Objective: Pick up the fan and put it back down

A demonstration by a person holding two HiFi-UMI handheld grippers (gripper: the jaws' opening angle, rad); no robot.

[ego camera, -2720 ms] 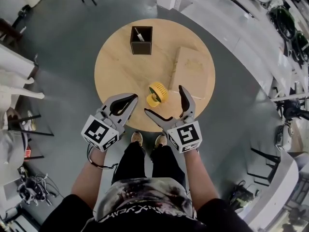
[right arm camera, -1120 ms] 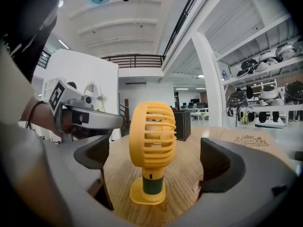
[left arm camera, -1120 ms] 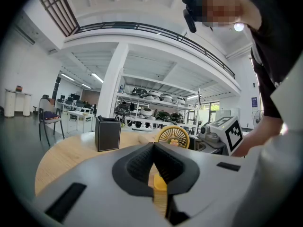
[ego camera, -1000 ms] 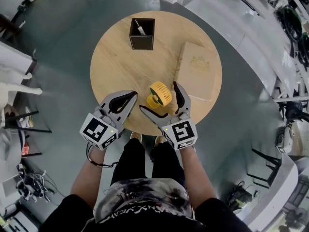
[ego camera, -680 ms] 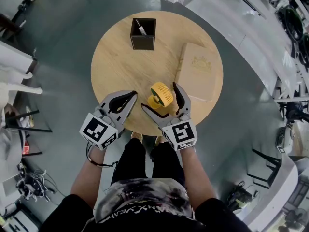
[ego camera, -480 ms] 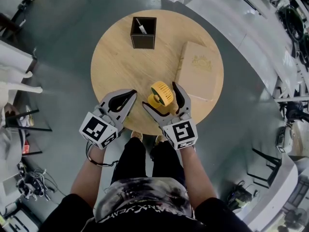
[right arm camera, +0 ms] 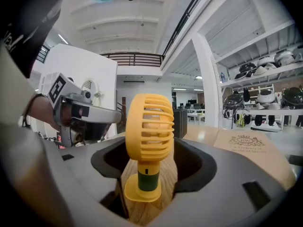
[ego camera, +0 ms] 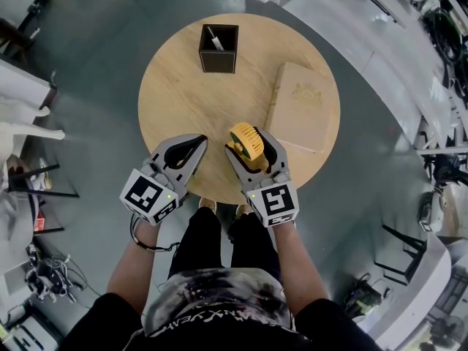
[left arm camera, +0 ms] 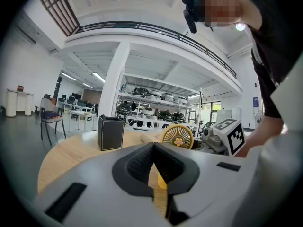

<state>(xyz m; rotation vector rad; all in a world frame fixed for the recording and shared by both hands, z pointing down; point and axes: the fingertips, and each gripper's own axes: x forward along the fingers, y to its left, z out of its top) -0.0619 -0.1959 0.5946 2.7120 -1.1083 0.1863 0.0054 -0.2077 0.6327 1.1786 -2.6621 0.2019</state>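
Right tongs (ego camera: 250, 151): forearm stretched forward over the near desk edge, nose dipped slightly; jaws have just been closing and now clasp the fan (ego camera: 246, 140) between them.
Left tongs (ego camera: 201, 142): just beside them, about level, jaws pressed together on nothing.
Change: a second ago the right jaws stood wide either side of the fan; the left tongs and both hands are where they were.
Fan: on the near part of the desk (ego camera: 190, 101), upright on its round base, long axis vertical, grille facing the left tongs.
Beyond: flat tan box (ego camera: 301, 107) to the right; black holder (ego camera: 218, 47) at the far edge.
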